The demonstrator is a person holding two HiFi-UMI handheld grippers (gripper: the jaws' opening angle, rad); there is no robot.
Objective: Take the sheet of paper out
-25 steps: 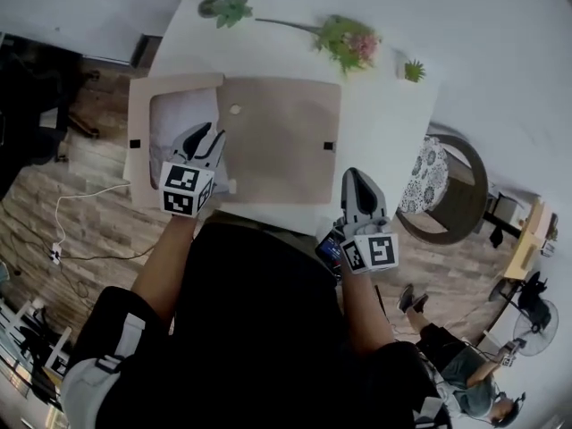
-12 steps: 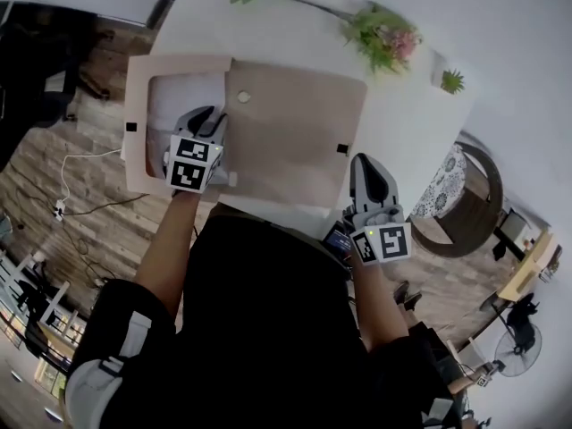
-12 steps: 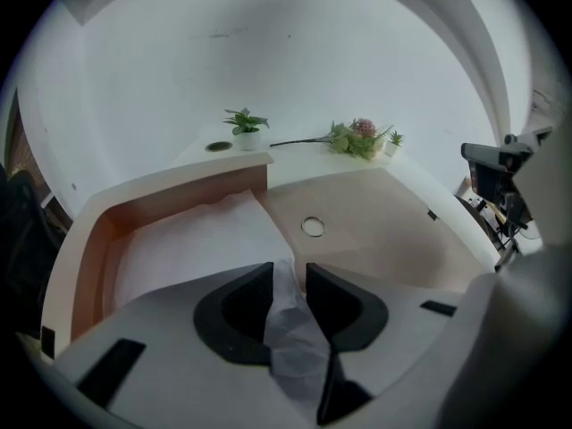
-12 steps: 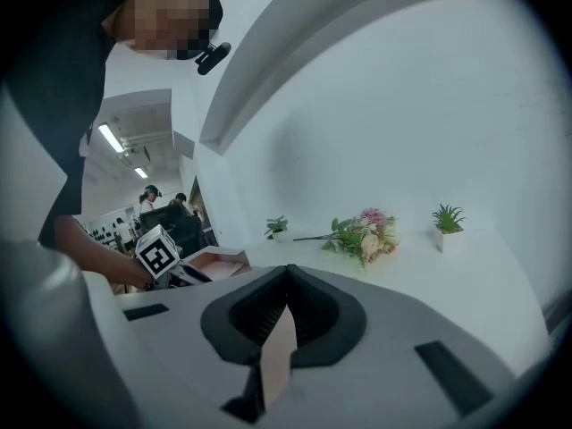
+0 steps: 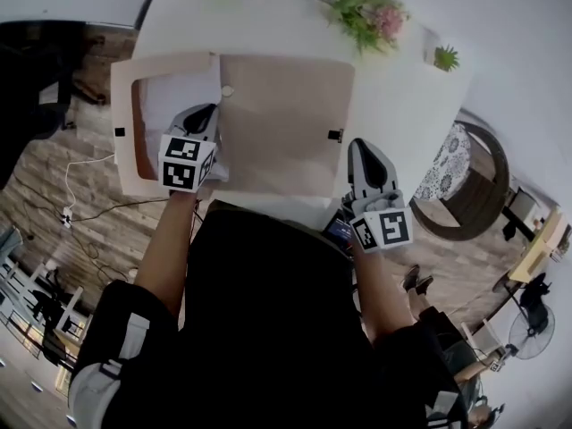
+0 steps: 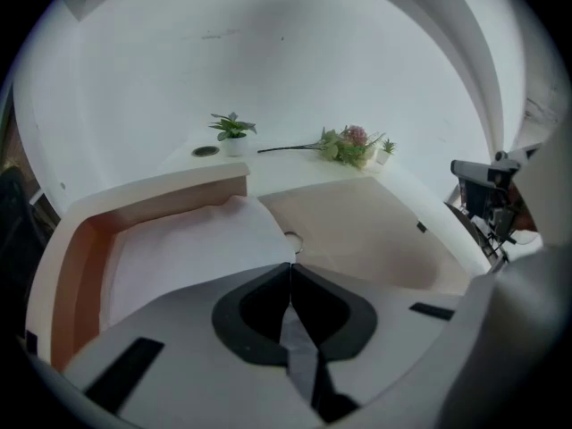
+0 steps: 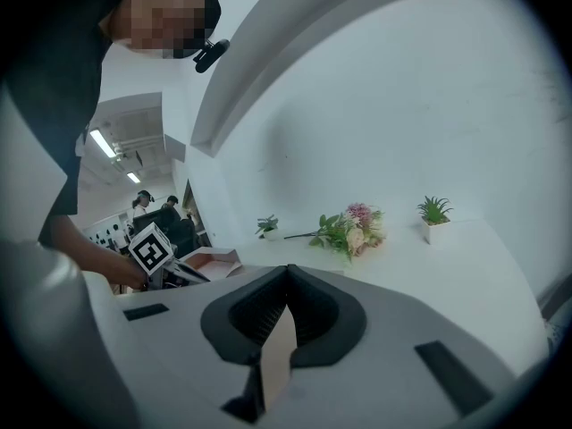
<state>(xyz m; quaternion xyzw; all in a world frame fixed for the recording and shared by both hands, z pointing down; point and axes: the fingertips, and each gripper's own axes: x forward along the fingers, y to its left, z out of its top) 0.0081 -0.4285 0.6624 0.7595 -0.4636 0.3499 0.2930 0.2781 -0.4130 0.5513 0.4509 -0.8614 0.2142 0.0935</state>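
My left tool (image 5: 205,114) has just dropped and pinched shut on the edge of the sheet of paper (image 5: 174,105), still lying in the open box (image 5: 122,88) at the upper left, so now I think I can pull it out; my right tool (image 5: 365,147) stays pressed together.

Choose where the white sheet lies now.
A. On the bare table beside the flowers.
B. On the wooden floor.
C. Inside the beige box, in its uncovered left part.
C: the white sheet shows within the rim of the beige box at its left end, well away from the flowers on the table.
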